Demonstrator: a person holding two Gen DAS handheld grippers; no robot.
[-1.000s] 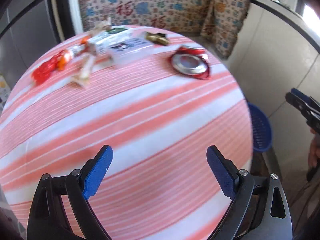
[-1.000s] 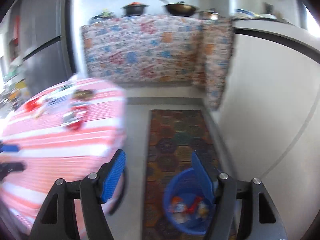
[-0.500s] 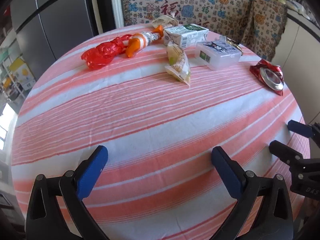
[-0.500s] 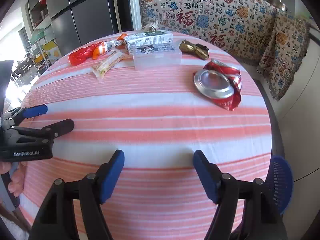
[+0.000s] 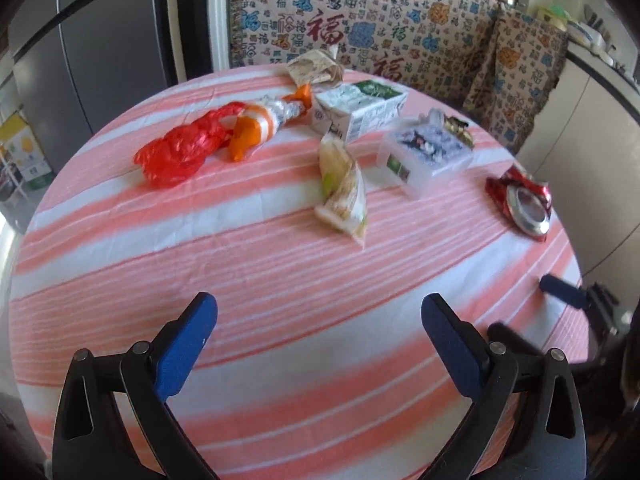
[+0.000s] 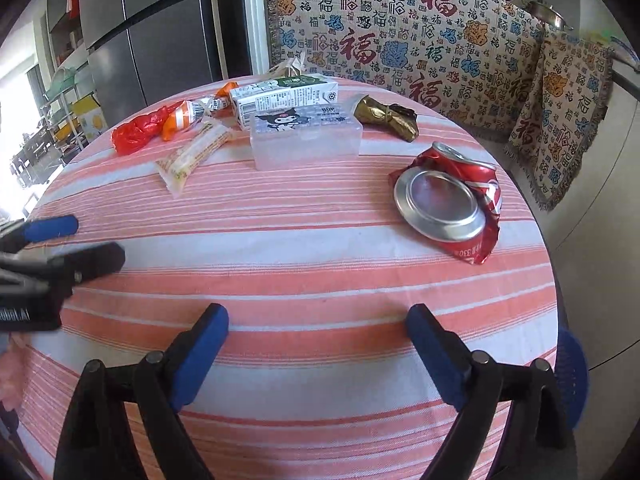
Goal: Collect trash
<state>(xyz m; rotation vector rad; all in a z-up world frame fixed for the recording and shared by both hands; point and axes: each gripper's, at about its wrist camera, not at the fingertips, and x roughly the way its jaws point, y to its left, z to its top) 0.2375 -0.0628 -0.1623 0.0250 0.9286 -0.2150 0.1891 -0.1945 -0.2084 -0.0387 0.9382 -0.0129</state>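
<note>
Trash lies on the far half of a round table with a pink striped cloth [image 5: 280,280]: a red plastic bag [image 5: 180,152], an orange wrapper [image 5: 256,128], a snack packet [image 5: 344,192], a milk carton [image 5: 356,110], a clear plastic box [image 5: 428,152], a gold wrapper [image 6: 386,116] and a crushed red can [image 6: 452,204]. My left gripper [image 5: 320,340] is open and empty over the near table. My right gripper [image 6: 318,344] is open and empty, with the can ahead and to its right.
A blue trash basket [image 6: 574,376] stands on the floor by the table's right edge. A patterned cloth [image 6: 400,40] covers the counter behind the table. A grey fridge [image 5: 100,40] stands at the back left. A crumpled paper bag [image 5: 314,68] sits at the far edge.
Both grippers have swung from the basket side to face the table and moved closer to the trash. Both stay open and empty.
</note>
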